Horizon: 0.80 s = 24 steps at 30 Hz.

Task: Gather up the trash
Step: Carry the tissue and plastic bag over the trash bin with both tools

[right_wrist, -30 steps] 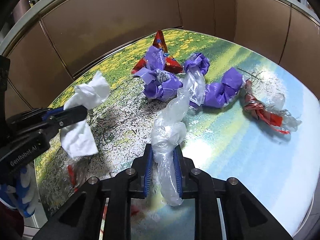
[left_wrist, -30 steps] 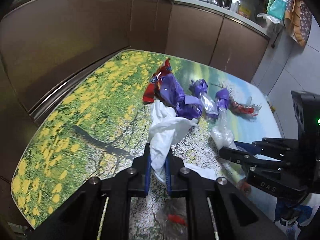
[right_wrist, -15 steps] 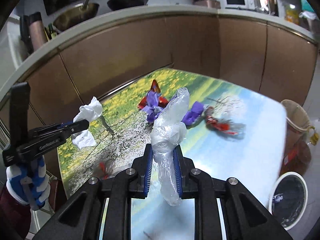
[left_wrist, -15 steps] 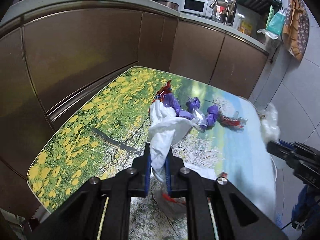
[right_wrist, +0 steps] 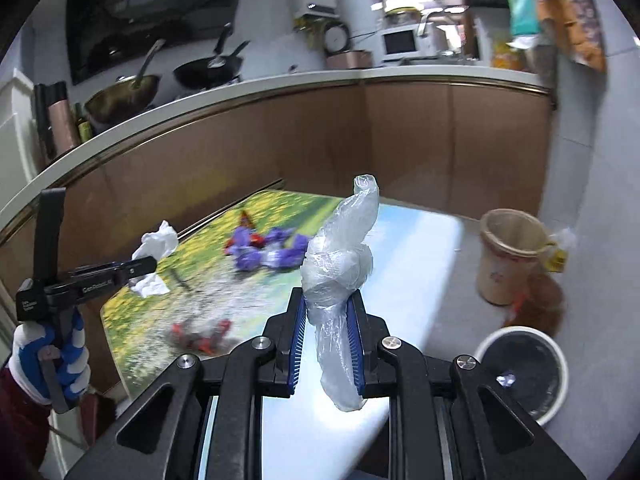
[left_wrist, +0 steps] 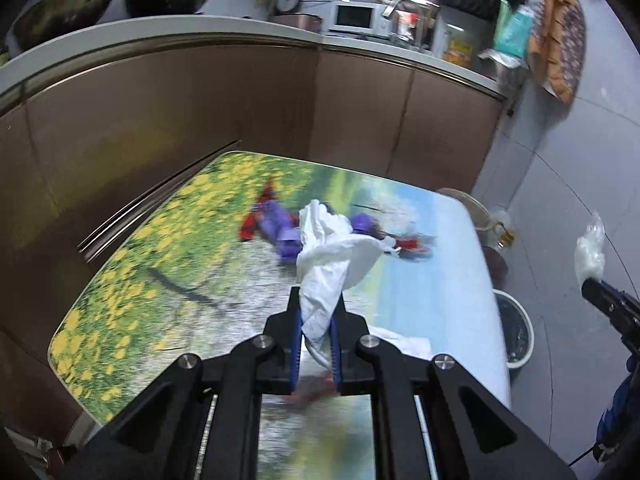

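Both lifted clear of bench (left_wrist: 448, 280): left gripper (left_wrist: 316, 344) clamps white tissue (left_wrist: 332, 256), right gripper (right_wrist: 326, 344) clamps clear plastic bag (right_wrist: 344, 264) (purple wrappers (right_wrist: 268, 256) remain mid-bench).

A home kitchen. A curved white counter (right_wrist: 280, 80) over brown cabinet fronts (right_wrist: 440, 136) runs along the far side. On it stand a wok (right_wrist: 120, 96) and a frying pan (right_wrist: 208, 68) at far left, a microwave (right_wrist: 404, 42) and a tap (right_wrist: 426, 20) at far right. A low table (left_wrist: 440, 280) with a flower-print top sits near.
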Each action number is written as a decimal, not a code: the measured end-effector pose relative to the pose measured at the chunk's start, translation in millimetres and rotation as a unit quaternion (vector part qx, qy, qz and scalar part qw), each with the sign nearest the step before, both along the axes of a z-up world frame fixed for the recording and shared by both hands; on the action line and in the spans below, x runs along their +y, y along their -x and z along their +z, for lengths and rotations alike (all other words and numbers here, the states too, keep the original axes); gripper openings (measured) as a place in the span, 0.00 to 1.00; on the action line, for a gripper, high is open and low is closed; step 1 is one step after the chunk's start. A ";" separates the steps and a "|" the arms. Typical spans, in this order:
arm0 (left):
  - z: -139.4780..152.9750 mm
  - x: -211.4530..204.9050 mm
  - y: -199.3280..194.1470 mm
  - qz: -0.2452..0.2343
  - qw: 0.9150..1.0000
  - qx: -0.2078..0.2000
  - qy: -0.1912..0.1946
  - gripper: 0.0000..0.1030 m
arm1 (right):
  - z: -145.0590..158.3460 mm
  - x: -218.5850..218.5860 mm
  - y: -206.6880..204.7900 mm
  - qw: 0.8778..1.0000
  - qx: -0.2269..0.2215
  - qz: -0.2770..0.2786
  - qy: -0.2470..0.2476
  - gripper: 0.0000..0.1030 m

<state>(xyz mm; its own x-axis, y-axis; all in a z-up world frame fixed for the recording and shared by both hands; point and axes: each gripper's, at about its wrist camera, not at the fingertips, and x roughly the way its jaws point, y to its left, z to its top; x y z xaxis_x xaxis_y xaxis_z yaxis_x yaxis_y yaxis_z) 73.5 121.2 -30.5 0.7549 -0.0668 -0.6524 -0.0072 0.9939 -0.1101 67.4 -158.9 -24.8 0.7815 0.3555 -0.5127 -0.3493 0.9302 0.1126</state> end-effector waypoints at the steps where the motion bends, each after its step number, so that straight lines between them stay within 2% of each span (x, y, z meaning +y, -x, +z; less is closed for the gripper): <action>1: 0.0 -14.6 -1.6 -0.014 1.000 0.000 -0.004 0.10 | -0.9 -7.9 2.9 1.000 0.000 -0.009 -0.003 0.19; 8: -6.3 -94.4 -16.0 -0.090 0.996 0.007 -0.014 0.10 | -18.5 -84.7 8.7 0.995 0.010 -0.091 -0.031 0.19; 17: -13.3 -181.5 -46.2 -0.165 0.986 0.017 -0.017 0.10 | -29.5 -171.3 4.3 0.980 0.007 -0.192 -0.050 0.19; 21: -17.7 -236.5 -67.2 -0.210 0.977 0.023 -0.027 0.11 | -43.1 -199.8 -7.1 0.974 0.016 -0.220 -0.058 0.19; 24: -32.3 -288.5 -90.0 -0.245 0.968 0.035 -0.045 0.11 | -57.8 -216.2 -20.4 0.970 0.030 -0.234 -0.060 0.20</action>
